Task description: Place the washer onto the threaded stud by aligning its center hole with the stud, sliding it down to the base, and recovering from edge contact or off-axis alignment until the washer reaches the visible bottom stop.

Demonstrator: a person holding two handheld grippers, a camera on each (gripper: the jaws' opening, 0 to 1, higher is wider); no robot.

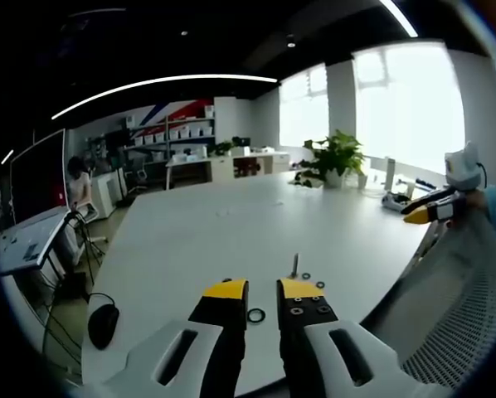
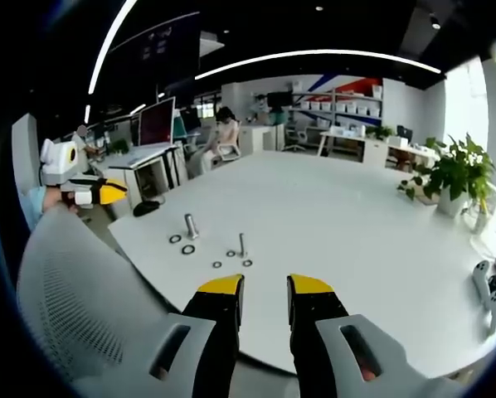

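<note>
You are holding both tongs over the white desk (image 2: 331, 207), and nothing of the task is begun yet, as far as these views show. Your right tongs (image 2: 265, 290) are standing slightly parted with only bare desk showing through the gap; your left tongs (image 1: 263, 292) are the same, jaws a little apart and gripping nothing.

In the right gripper view two studs are standing upright on the desk: a thicker stud (image 2: 191, 225) farther left and a thin threaded stud (image 2: 242, 245) nearer your jaws. Washers are lying flat around them, none threaded on: a large washer (image 2: 187, 249) just beside the thick stud, and a small washer (image 2: 247, 263) at the foot of the thin one, apart from it.

In the left gripper view the thin stud (image 1: 294, 264) is rising just beyond your jaws, with a ring washer (image 1: 255, 314) lying between the jaw tips on the desk.

Everything is still ahead of you: picking a washer, centring its hole over the stud, and sliding it to the base. Which washer fits which stud I cannot tell.
</note>
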